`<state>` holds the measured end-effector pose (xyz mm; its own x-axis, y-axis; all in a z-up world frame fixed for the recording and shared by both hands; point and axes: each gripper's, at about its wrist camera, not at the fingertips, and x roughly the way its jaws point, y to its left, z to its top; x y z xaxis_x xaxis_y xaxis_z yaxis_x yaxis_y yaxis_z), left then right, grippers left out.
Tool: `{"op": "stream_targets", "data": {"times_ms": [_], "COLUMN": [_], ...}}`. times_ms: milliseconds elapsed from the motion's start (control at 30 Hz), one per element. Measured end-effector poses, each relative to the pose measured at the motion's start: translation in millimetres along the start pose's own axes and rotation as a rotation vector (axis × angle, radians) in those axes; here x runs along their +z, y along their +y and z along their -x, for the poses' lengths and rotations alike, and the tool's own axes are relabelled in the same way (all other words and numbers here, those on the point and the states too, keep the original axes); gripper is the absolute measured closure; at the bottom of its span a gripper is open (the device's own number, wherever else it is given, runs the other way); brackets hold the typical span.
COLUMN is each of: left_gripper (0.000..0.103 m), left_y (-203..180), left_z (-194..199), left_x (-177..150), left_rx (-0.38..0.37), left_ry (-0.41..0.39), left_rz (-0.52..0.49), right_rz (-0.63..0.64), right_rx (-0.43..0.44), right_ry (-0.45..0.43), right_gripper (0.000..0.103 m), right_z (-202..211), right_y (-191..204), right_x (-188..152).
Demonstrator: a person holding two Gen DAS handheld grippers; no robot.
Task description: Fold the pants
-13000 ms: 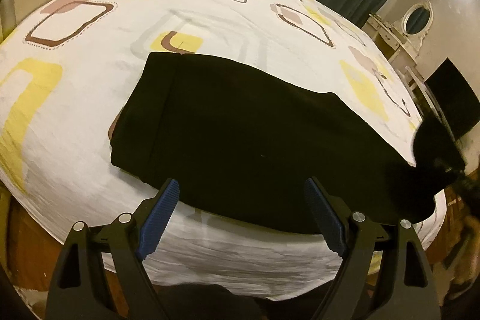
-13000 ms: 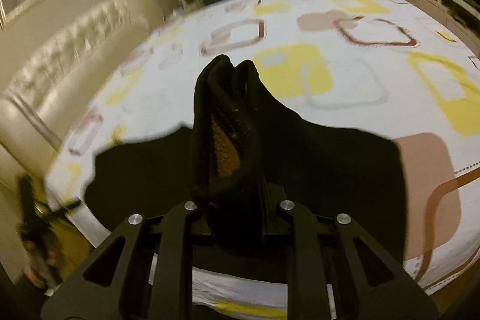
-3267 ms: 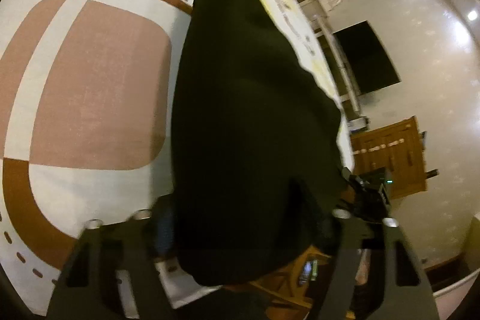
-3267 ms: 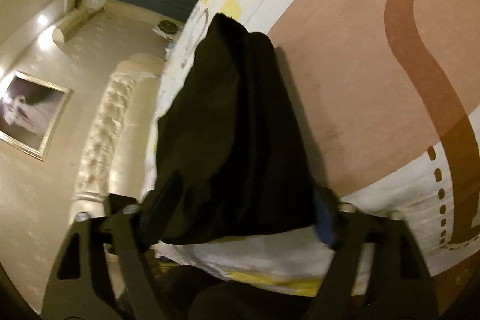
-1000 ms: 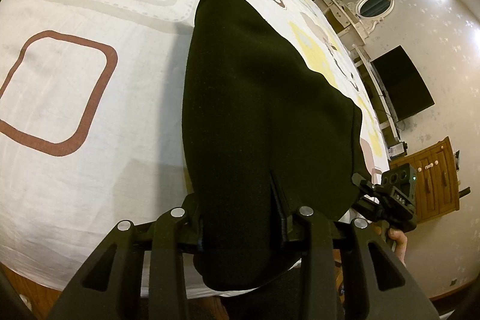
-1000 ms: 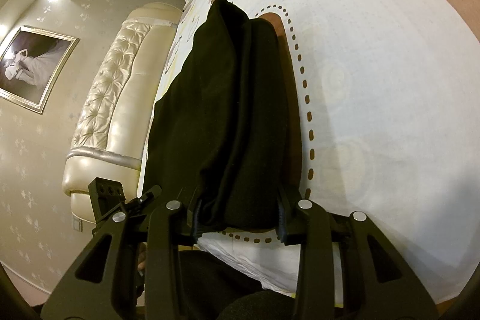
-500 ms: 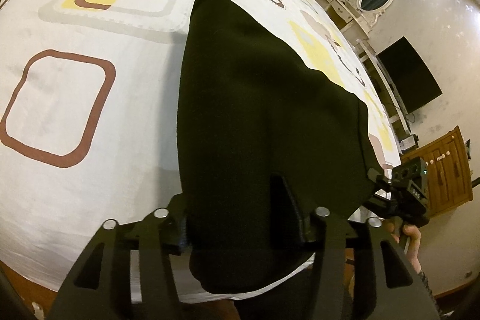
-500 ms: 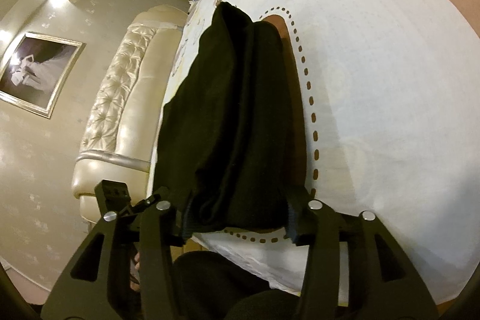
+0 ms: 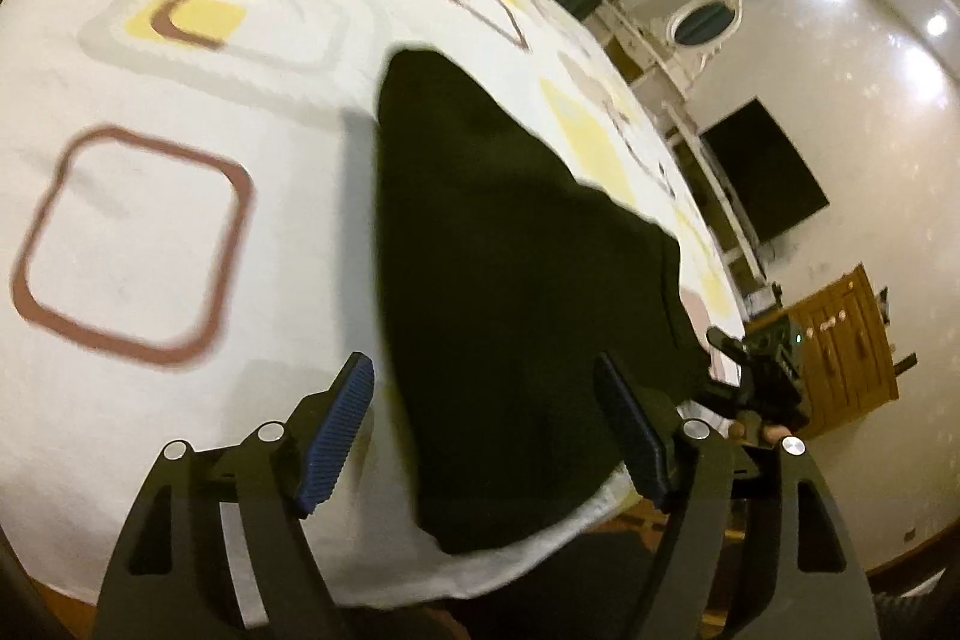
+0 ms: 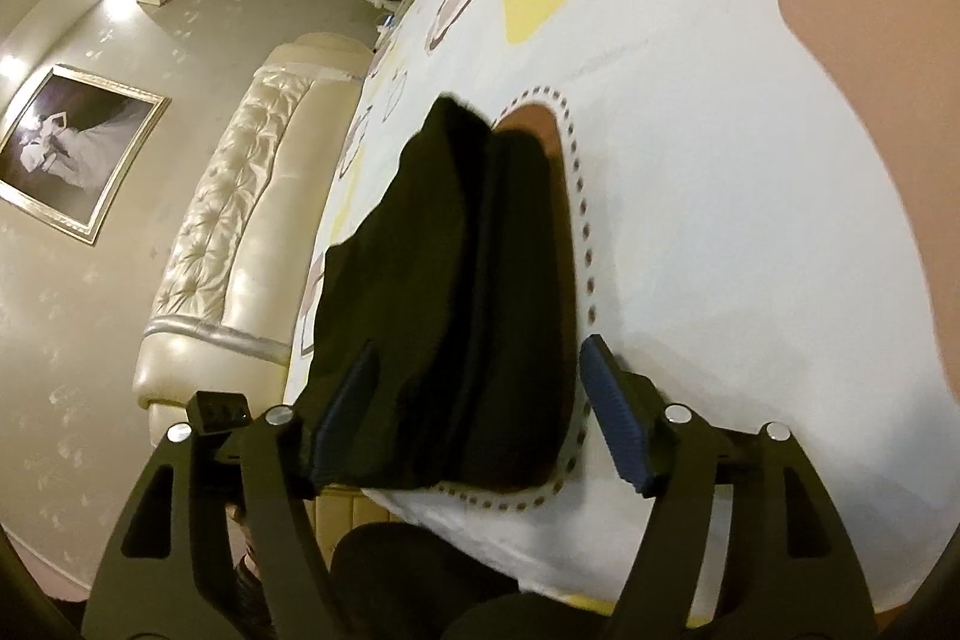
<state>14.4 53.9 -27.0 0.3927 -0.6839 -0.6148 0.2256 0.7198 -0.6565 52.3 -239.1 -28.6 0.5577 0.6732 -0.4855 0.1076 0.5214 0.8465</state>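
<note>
The black pants [image 9: 510, 280] lie folded in a flat stack near the front edge of the bed; they also show in the right wrist view [image 10: 450, 304]. My left gripper [image 9: 486, 430] is open, its blue pads either side of the near left end of the stack, not gripping it. My right gripper [image 10: 474, 412] is open at the right end, pads apart on both sides of the fold. The right gripper's body [image 9: 762, 376] shows past the pants in the left wrist view.
The bed sheet [image 9: 180, 220] is white with yellow and brown squares. A padded headboard [image 10: 240, 232] stands at the left. A dressing table with mirror [image 9: 702, 34], a dark screen [image 9: 762, 178] and a wooden cabinet [image 9: 846, 340] stand to the right.
Both grippers were shut on the ends of the folded pants; now both have opened and let go. The pants rest on the bed and the grippers have drawn back slightly.
</note>
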Motion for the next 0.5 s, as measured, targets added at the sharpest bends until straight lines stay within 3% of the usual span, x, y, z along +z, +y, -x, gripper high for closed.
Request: {"op": "stream_targets", "data": {"times_ms": [167, 500], "left_gripper": [0.024, 0.024], "left_y": [17.1, 14.0], "left_z": [-11.4, -67.4], "left_x": [27.6, 68.5], "left_rx": [-0.072, -0.071], "left_ry": [0.002, 0.070], "left_rz": [0.049, 0.027], "right_rz": [0.004, -0.058], "right_rx": [-0.006, 0.042], "right_ry": [0.010, 0.016], "right_gripper": [0.027, 0.026], "right_z": [-22.2, -61.3], "right_y": [5.9, 1.0], "right_x": [23.3, 68.8]}}
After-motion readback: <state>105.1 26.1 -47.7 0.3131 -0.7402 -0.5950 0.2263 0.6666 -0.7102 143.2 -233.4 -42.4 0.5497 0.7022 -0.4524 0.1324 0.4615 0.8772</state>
